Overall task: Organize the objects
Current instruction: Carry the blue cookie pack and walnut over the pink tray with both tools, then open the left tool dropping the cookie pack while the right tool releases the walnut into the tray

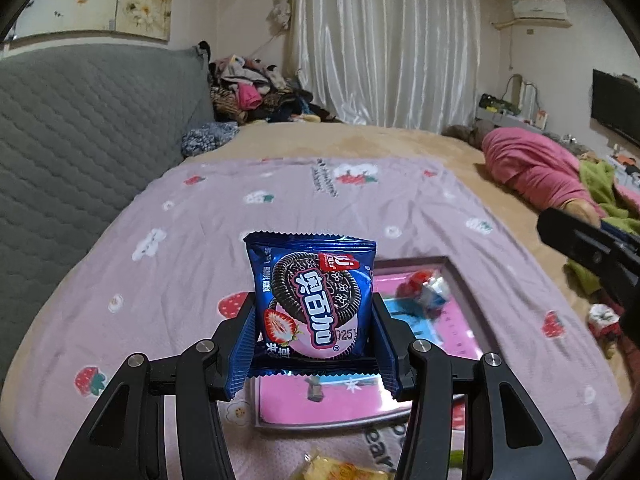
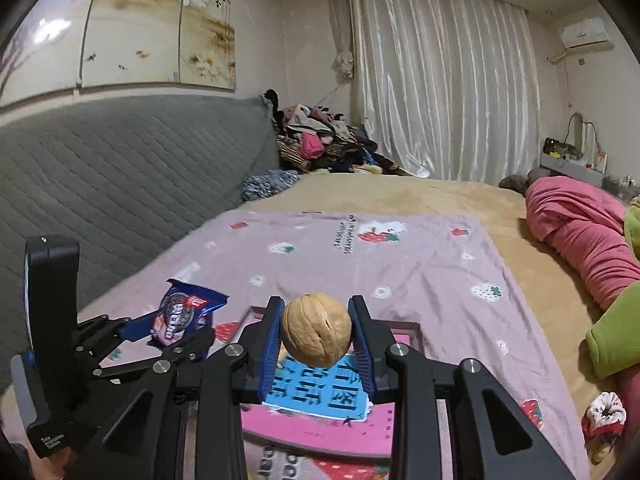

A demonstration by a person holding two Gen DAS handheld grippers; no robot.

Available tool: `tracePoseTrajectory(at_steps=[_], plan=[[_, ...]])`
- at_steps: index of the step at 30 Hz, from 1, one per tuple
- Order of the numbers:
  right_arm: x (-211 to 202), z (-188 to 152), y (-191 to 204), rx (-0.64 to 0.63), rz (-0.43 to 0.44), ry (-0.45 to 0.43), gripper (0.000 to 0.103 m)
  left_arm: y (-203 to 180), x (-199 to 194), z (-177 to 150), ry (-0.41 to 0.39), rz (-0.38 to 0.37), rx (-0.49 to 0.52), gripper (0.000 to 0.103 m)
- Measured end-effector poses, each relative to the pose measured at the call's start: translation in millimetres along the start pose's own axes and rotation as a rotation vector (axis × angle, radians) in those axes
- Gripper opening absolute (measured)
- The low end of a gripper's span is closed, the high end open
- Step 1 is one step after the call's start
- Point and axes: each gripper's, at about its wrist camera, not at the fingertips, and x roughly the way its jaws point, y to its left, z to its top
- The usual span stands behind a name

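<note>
Left gripper [image 1: 314,344]: jaws closed on a blue cookie packet [image 1: 312,300], pads pressing its two side edges. The packet stands upright between the fingers, printed face toward the camera, showing a dark sandwich cookie and a strawberry. It is held above the near edge of the tray [image 1: 460,276], clear of the surface. In the right wrist view the same gripper [image 2: 168,336] appears at lower left, the packet [image 2: 184,312] tilted in its grip.

Right gripper [image 2: 318,332]: jaws closed on a walnut [image 2: 317,330], one blue ribbed pad on each side of the shell. The walnut hangs above the tray [image 2: 404,330], over its blue-printed patch, not touching it.

Tray: shallow, rectangular, dark rim, pink floor with a blue printed panel. It lies on the near half of the pink strawberry-print sheet [image 1: 360,208]. One small red, white and blue wrapped item [image 1: 430,290] rests inside, toward the tray's far right corner.

Yellow wrapped snack [image 1: 340,470]: on the sheet at its near edge, just below the tray, partly cut off by the frame.

Sheet: spread over a tan bed cover [image 1: 400,140], beside a grey quilted headboard [image 1: 88,128]. A heap of clothes [image 1: 256,92] sits at the bed's far corner.
</note>
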Motion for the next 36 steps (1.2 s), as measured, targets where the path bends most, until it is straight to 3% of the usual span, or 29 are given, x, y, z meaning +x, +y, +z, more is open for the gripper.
tracePoseTrajectory(at_steps=[5,9,14,20,36], plan=[[26.2,-19.0,-9.2,0.024,-0.008,0.005,0.033,4.4,35.9,-21.1,0.034,-0.022,-0.037,0.054],[52.2,-34.2,-12.9,-0.028,-0.050,0.026,0.033,-2.9,71.4,-35.9,0.092,-0.020,-0.015,0.054],[84.9,-53.9,-31.7,0.002,-0.049,0.099,0.033,-18.1,110.0,-54.8,0.161,-0.019,0.031,0.054],[97.1,-63.0,-46.8,0.034,-0.066,0.135,0.033,-13.5,101.4,-56.1,0.142,-0.010,0.025,0.054],[139.8,-88.5,-35.8,-0.026,-0.087,0.307,0.033,0.9,125.1,-69.3,0.242,-0.049,-0.032,0.054]])
